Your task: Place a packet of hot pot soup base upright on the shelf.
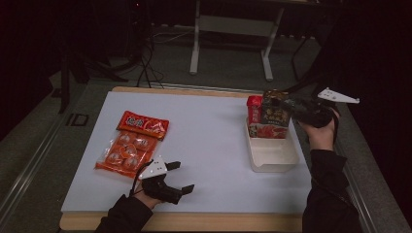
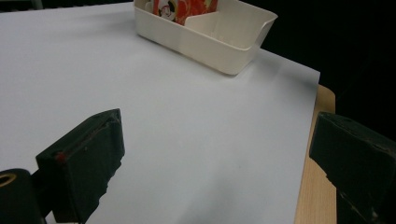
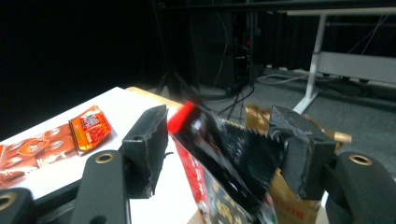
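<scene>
Your right tongs [image 1: 291,108] straddle the dark snack bag [image 1: 275,114] standing in the white bin [image 1: 273,158], seemingly mid-placement, jaws apart; left tongs [image 1: 180,177] gape empty over the bench [image 1: 204,145]; next, probably the orange packet [image 1: 131,143].

Dark long sleeves on both forearms | left gripper [image 1: 180,177]: black, chunky jaws, pale three-cornered plate | right gripper [image 1: 297,108]: black, brass-coloured screws, same plate

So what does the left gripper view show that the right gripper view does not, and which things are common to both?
Left gripper view alone: the cream tray and the open left tool above bare white sheet. Right gripper view alone: the orange snack pack, the right tool around a dark packet, and the floor beyond. Both share the white sheet.
</scene>
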Demonstrator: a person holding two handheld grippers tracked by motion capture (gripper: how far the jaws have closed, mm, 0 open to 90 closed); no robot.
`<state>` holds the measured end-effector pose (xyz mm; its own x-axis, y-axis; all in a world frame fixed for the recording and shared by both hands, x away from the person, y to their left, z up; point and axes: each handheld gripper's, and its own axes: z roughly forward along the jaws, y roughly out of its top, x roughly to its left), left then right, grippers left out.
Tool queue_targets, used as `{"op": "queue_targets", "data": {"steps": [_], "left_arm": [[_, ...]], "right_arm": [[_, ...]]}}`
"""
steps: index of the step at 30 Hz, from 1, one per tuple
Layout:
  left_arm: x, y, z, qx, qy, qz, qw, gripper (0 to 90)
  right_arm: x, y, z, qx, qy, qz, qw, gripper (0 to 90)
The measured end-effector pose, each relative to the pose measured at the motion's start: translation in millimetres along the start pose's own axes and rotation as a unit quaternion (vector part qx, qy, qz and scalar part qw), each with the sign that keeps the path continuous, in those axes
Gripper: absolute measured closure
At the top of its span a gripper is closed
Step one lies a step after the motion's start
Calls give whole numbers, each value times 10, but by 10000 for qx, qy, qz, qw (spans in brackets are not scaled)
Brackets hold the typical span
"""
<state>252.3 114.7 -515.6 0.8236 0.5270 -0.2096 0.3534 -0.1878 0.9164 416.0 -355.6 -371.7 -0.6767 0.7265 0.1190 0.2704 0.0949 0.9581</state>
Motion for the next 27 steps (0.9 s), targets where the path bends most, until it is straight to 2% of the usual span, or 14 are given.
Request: {"op": "queue_targets", "data": {"steps": [3, 5, 6, 9, 11, 12, 13, 14, 16, 17, 20, 25, 27], "left_arm": [[3, 2, 2, 21, -41, -30, 10000, 35], [5, 3, 2, 70, -69, -65, 9999, 35], [5, 3, 2, 70, -69, -65, 9999, 35], [1, 15, -17, 73, 22, -65, 9999, 34], [8, 25, -33, 98, 47, -50, 9999, 34], [8, 25, -33, 98, 47, -50, 9999, 34], [8, 32, -51, 108, 122, -81, 9998, 34], [8, 38, -61, 133, 126, -98, 9998, 33], [5, 57, -73, 202, 68, -129, 9997, 30], [2, 65, -76, 236, 54, -130, 9996, 30], [-7, 93, -108, 145, -23, -120, 9998, 32], [4, 123, -135, 163, -31, -98, 9998, 51], [19, 156, -169, 177, -23, -88, 9998, 58]], "right_arm": [[108, 98, -27, -46, -13, -122, 9999, 305], [185, 148, -40, -179, 46, -76, 9998, 223], [185, 148, -40, -179, 46, -76, 9998, 223], [338, 213, -64, -322, 148, -95, 9993, 99], [426, 226, -74, -387, 276, -196, 9987, 96], [426, 226, -74, -387, 276, -196, 9987, 96], [471, 228, -73, -370, 294, -257, 9986, 96], [556, 213, -67, -350, 433, -292, 9980, 96], [644, 185, -62, -331, 454, -369, 9977, 98], [690, 160, -63, -348, 565, -372, 9971, 98], [797, 86, -67, -322, 689, -384, 9964, 98], [903, -39, -86, -254, 811, -372, 9957, 136], [981, -136, -95, -176, 878, -477, 9948, 136]]}}
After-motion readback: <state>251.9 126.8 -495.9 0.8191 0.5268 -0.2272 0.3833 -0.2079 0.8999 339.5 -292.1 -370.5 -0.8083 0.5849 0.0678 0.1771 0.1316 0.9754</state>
